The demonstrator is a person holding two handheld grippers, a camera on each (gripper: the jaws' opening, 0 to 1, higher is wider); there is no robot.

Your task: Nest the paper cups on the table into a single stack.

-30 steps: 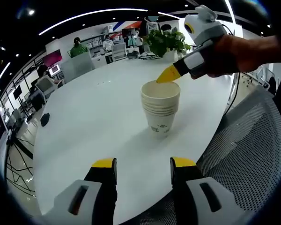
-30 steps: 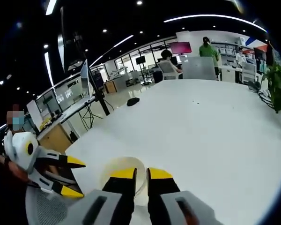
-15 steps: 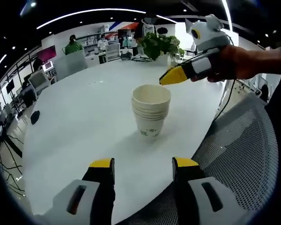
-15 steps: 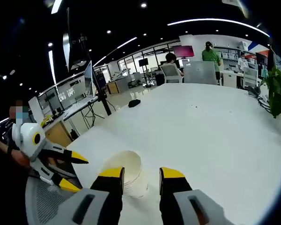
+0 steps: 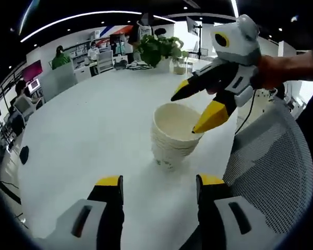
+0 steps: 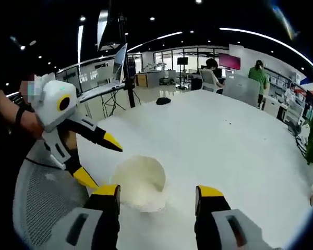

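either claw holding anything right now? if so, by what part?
Nothing is held. The left claw and the right claw are both open with empty gaps. The stack of paper cups stands free on the white table.

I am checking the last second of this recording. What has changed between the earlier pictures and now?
The right tongs, shut above the cup stack a second ago, have opened with nothing between them and now hang beside its rim. The left tongs remain open and empty. The stack stays upright on the white table, all cups nested.
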